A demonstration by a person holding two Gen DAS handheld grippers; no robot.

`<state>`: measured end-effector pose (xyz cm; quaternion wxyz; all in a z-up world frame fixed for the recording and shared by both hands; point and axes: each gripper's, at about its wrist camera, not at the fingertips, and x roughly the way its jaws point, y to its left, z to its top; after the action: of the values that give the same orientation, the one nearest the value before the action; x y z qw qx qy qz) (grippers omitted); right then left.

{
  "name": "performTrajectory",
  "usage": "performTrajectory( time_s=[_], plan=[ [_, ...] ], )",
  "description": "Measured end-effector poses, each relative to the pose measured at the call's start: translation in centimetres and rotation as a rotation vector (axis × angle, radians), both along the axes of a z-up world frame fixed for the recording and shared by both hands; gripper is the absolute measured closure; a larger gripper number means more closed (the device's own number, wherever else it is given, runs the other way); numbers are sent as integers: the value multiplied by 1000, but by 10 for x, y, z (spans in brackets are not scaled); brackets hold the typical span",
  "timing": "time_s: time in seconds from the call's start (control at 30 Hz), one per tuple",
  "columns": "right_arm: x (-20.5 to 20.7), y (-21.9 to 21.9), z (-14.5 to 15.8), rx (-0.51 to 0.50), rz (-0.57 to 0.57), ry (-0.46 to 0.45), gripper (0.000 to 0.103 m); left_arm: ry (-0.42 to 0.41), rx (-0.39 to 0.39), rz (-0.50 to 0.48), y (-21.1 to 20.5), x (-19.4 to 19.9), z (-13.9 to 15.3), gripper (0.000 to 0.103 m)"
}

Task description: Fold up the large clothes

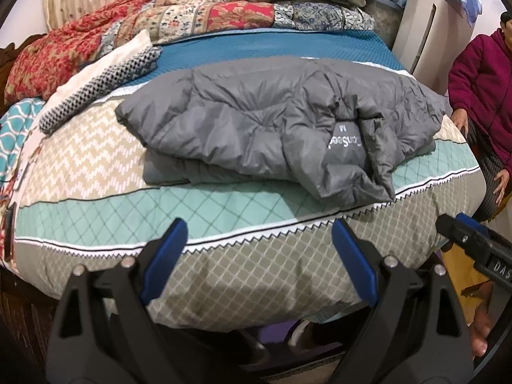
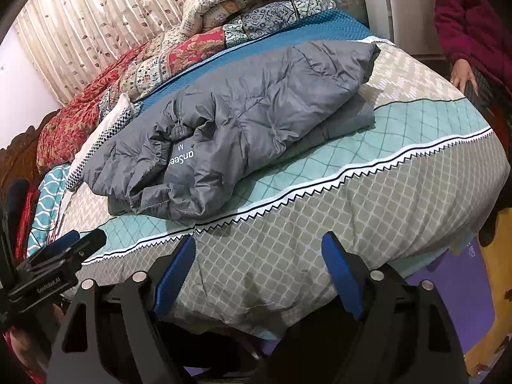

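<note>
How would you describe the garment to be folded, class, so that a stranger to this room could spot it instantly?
Start at the bed with the patterned cover, banded in teal, beige and grey. Across its middle lies a grey quilted puffer jacket, already doubled over, with white lettering and an M on its lining. Unlike the floral red patchwork quilts piled behind it, it is plain, one-coloured and slightly shiny.
</note>
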<state>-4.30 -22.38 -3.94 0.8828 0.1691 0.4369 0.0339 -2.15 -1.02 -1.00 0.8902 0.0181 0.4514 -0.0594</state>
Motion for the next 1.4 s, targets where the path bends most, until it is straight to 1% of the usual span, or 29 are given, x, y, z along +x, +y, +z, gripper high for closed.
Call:
performTrajectory(
  time_s=[0.17, 0.3, 0.33, 0.4, 0.5, 0.7, 0.87, 1.23, 1.33, 1.4],
  plan=[
    [3, 6, 1, -32, 23, 6, 27, 13, -13, 1, -2, -1, -3, 15],
    [5, 10, 1, -37, 44, 25, 27, -51, 10, 9, -2, -7, 5, 15],
    [5, 10, 0, -37, 45, 27, 27, -59, 9, 11, -2, -8, 6, 12],
    [5, 11, 0, -35, 44, 31, 27, -96, 3, 24, 1, -10, 11, 8],
    [5, 12, -1, -33, 41, 35, 27, -130, 15, 42, 4, -12, 13, 8],
    [7, 15, -2, -37, 36, 46, 27, -82, -7, 51, 13, -9, 5, 8],
    [8, 20, -3, -44, 43, 54, 27, -60, -16, 42, 16, -9, 1, 8],
    [7, 22, -4, -42, 36, 61, 27, -26, -7, 28, 19, -7, -4, 8],
    [9, 21, 1, -45, 42, 57, 27, -23, 0, 29, 17, -3, -2, 8],
    [9, 21, 6, -38, 49, 53, 27, -6, 6, 40, 17, 2, -2, 8]
  ],
)
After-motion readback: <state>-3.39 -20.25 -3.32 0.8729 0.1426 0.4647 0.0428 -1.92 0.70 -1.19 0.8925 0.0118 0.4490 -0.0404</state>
